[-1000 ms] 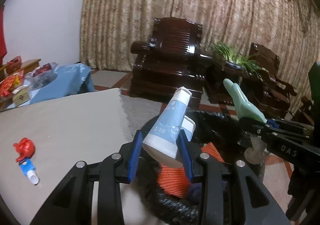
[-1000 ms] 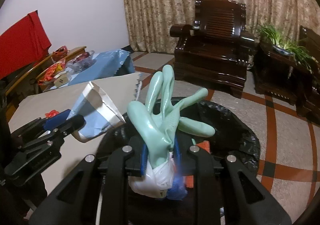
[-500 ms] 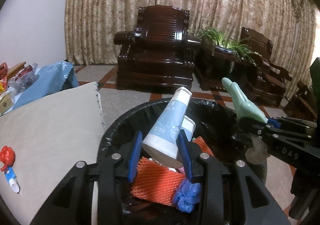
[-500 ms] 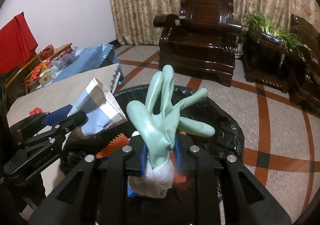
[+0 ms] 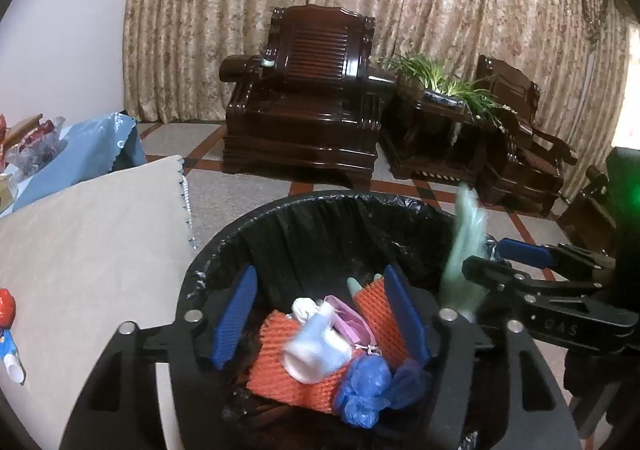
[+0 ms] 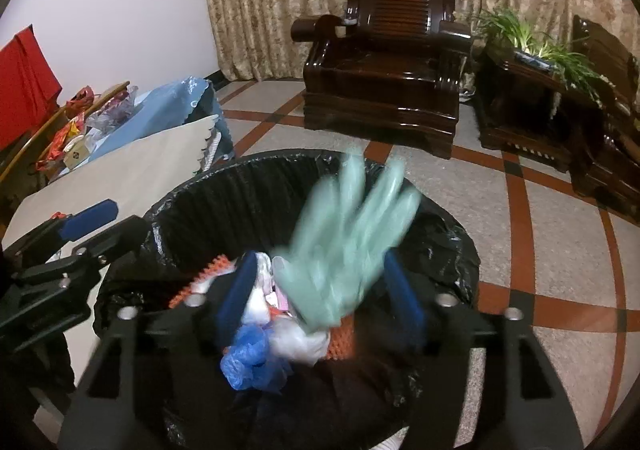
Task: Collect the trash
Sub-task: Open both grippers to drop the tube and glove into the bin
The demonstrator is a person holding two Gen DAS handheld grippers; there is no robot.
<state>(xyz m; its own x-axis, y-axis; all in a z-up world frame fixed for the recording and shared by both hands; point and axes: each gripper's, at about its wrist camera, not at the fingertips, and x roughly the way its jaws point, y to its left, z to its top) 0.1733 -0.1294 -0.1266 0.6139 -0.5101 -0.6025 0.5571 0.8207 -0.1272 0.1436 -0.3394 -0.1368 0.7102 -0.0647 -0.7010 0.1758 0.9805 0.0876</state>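
Observation:
A bin lined with a black bag stands beside the table and holds orange foam net, blue plastic and other scraps. My left gripper hangs over it, jaws opening, and the white and blue paper cup drops blurred between them, free of the pads. My right gripper is over the bin too, jaws opening. The green rubber glove falls blurred from it, loose of the pads. Each gripper shows at the side of the other's view.
A beige-topped table lies left of the bin with a small red and blue toy on it. Behind it a blue cloth covers another table with snack packets. Dark wooden armchairs and a potted plant stand on the tiled floor beyond.
Both grippers moved from beside the table to over the bin and dropped lower. Their jaws then spread, letting go of the paper cup and the green glove, which now fall.

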